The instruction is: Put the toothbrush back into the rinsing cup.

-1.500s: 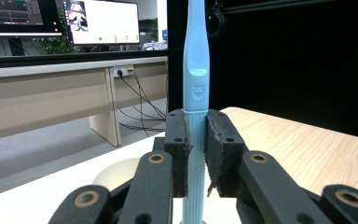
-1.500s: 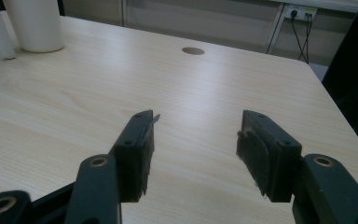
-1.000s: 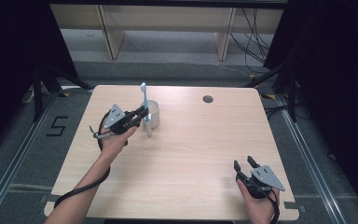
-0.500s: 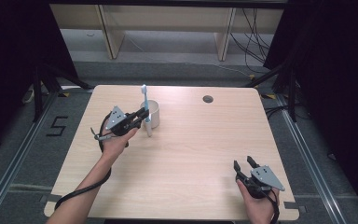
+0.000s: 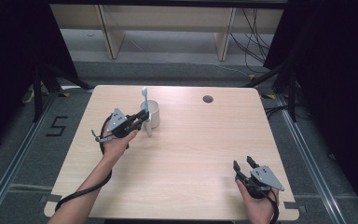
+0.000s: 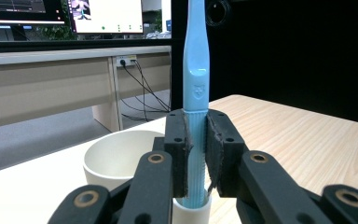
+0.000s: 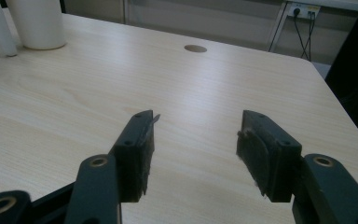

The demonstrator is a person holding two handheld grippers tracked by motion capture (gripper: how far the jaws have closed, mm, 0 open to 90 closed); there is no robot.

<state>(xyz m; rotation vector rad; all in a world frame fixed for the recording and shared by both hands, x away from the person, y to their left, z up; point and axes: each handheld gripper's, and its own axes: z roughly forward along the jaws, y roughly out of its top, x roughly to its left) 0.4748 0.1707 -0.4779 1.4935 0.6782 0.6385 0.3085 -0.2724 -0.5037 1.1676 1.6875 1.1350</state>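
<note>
A light-blue toothbrush is standing upright on its white base, just beside a cream cup, toward the table's far-left corner.

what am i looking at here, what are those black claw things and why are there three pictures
No robot here: a person sits at a wooden table holding a hand-held two-jaw gripper in each hand.

The high view is from a fixed camera above the table. The other two come from small cameras riding on each gripper, looking along its black jaws.

The left gripper is shut on a light blue toothbrush, held upright. In the left gripper view the brush's lower end sits in a small white holder, right beside a cream cup.

The right gripper rests near the table's front right corner, jaws open with nothing between them.

The dark round spot is a hole in the tabletop.
</note>
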